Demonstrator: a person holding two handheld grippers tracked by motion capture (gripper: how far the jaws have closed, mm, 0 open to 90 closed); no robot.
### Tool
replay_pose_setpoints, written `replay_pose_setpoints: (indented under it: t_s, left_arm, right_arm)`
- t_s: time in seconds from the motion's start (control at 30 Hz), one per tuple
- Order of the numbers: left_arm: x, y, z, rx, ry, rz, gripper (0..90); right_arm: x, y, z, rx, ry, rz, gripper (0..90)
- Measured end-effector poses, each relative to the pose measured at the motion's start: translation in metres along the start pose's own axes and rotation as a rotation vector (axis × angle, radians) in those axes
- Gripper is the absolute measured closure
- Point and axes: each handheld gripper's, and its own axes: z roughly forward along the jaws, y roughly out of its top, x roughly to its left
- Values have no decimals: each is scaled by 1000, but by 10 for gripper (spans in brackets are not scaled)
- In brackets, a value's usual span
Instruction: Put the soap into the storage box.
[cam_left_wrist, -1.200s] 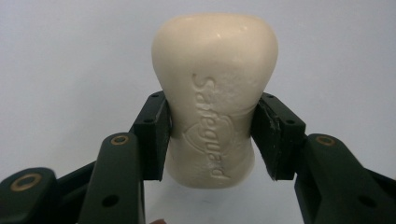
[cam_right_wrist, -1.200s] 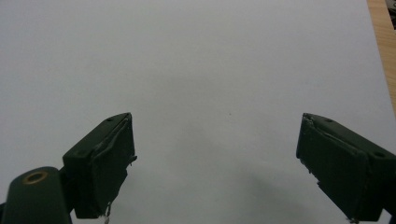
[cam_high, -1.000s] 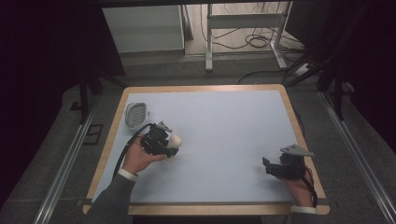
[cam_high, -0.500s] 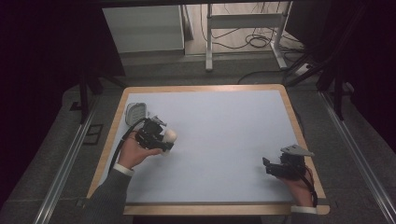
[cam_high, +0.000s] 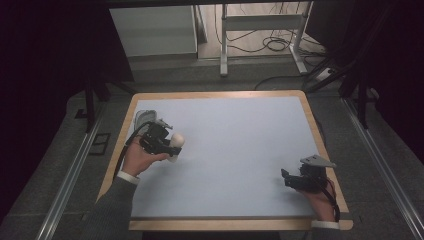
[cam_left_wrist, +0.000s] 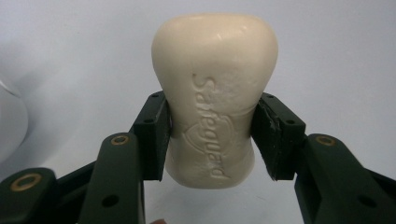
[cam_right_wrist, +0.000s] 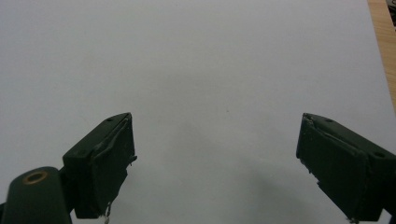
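A cream bar of soap (cam_left_wrist: 215, 98) stamped "Safeguard" is pinched at its narrow waist between the jaws of my left gripper (cam_left_wrist: 212, 135), which is shut on it. From the high view, that left gripper (cam_high: 167, 142) holds the soap (cam_high: 176, 141) above the left part of the pale table, just right of a clear dish (cam_high: 144, 118). My right gripper (cam_high: 286, 178) rests near the table's front right, open, and in the right gripper view its fingers (cam_right_wrist: 100, 163) stand wide apart over bare table with nothing between them.
The table top (cam_high: 240, 145) is pale blue-white with a wooden rim (cam_high: 320, 140). The edge of the clear dish (cam_left_wrist: 11, 119) shows at the left of the left gripper view. Cables and a metal stand lie on the floor beyond the table.
My left gripper has carried the soap away from the person and slightly left, closer to the clear dish. The right gripper has stayed put.
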Motion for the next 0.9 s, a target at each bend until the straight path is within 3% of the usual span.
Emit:
replay_pose_setpoints:
  t_s: [0.37, 0.9]
  left_arm:
    - [17, 4, -8, 0, 26, -41, 499]
    - [33, 10, -21, -16, 62, -64, 499]
  right_arm:
    - [1, 0, 0, 0, 5, -7, 115]
    - [0, 0, -1, -4, -2, -1, 115]
